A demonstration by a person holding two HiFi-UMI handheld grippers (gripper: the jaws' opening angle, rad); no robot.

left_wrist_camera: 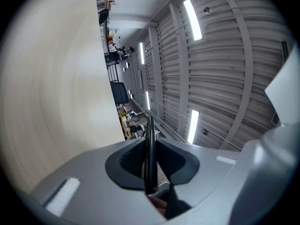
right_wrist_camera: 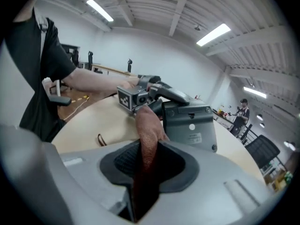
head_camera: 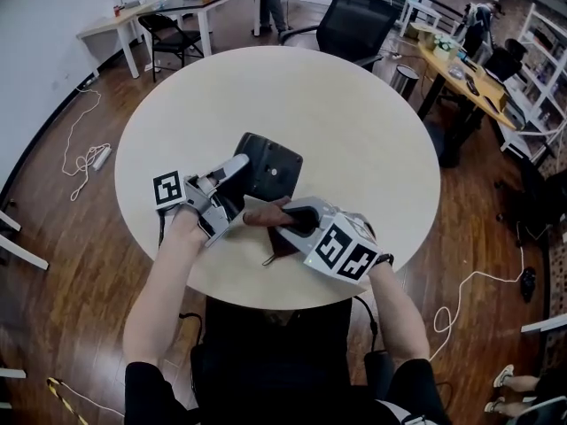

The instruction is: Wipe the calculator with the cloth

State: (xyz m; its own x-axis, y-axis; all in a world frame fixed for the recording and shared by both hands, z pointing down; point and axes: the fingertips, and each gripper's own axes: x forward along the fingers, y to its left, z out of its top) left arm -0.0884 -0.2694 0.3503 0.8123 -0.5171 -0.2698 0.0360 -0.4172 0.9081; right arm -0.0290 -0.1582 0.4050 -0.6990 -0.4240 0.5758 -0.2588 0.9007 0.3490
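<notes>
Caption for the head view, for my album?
Left gripper grips the calculator; right gripper holds a brown cloth beside it.

Round pale table (head_camera: pixel 266 87) on wooden floor (head_camera: pixel 71 264), black chair (head_camera: pixel 359 25) behind.

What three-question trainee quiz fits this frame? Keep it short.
1. Which gripper clamps the calculator by its edge?
2. The right gripper is shut on: A) brown cloth B) cable C) nothing.
3. True or false: the calculator's keys face the right gripper view.
Key: 1 left gripper; 2 A; 3 false, its labelled back shows there.
</notes>
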